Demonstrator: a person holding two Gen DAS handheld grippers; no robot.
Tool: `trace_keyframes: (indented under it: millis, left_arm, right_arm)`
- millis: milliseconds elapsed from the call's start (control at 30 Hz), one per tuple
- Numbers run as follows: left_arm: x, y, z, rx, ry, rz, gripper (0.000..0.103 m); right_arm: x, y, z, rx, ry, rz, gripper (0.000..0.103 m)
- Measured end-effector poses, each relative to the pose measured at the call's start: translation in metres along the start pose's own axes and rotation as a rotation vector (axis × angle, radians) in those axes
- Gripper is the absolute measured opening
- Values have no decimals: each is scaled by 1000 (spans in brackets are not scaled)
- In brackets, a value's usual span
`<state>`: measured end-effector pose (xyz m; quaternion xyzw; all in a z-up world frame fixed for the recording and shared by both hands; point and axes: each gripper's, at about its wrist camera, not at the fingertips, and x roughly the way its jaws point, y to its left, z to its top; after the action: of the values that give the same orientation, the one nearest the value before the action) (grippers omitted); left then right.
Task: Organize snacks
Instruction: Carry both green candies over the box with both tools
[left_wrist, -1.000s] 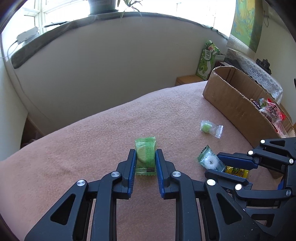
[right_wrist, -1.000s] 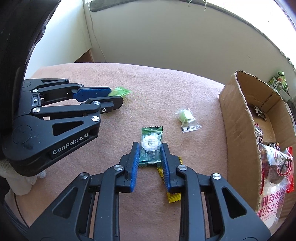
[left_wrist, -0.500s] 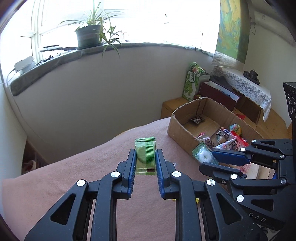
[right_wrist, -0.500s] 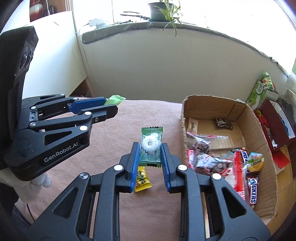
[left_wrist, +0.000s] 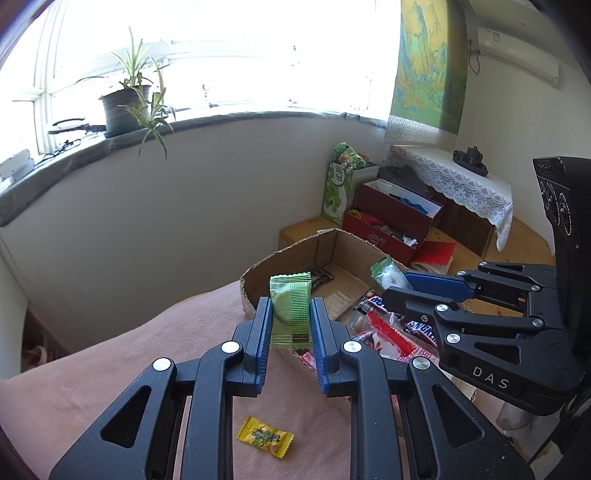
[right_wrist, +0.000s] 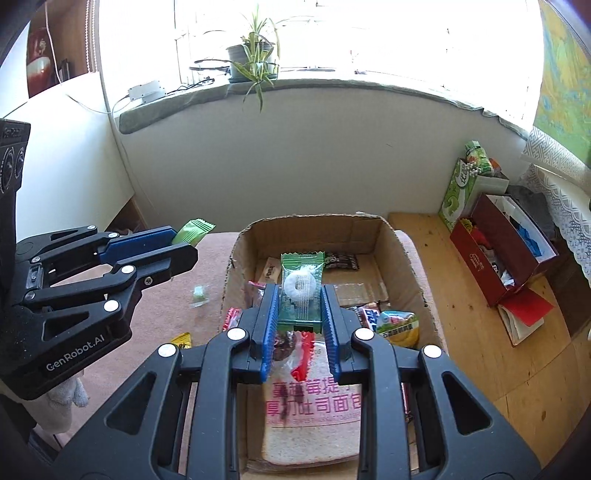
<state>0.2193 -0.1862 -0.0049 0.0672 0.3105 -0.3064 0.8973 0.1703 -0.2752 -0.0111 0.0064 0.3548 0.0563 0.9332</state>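
Two snacks are in the air, one per gripper. From the left wrist, the left gripper (left_wrist: 290, 314) has its jaws pinching a light green packet (left_wrist: 290, 309), held upright between them. A second ago that packet sat on the pink blanket (left_wrist: 110, 369); now it is lifted, with the near corner of the cardboard box (left_wrist: 258, 273) just beyond the jaws. Below the jaws, a yellow candy (left_wrist: 265, 436) lies on the blanket, not yet collected. To the right, the right gripper (left_wrist: 391, 286) hangs over the box.

From the right wrist, the right gripper's jaws are pinching a dark green packet with a white ring candy (right_wrist: 301, 291). It too has come up off the blanket and now sits directly over the box interior, above a bread bag (right_wrist: 314, 417) and other wrappers. Left of the jaws, a small pale green candy (right_wrist: 199, 293) remains on the blanket.

The carry looks nearly finished — the right packet seems ready to release, the left needs a little more travel.
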Motion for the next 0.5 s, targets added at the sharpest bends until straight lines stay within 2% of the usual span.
trace_keyframes:
  millis: [233, 500]
  left_arm:
    - [12, -22, 10, 4, -6, -16, 19]
    - [28, -44, 13, 21, 11, -29, 19]
  right_arm:
    - [0, -37, 0, 45, 2, -24, 24]
    - [10, -67, -1, 97, 18, -4, 24]
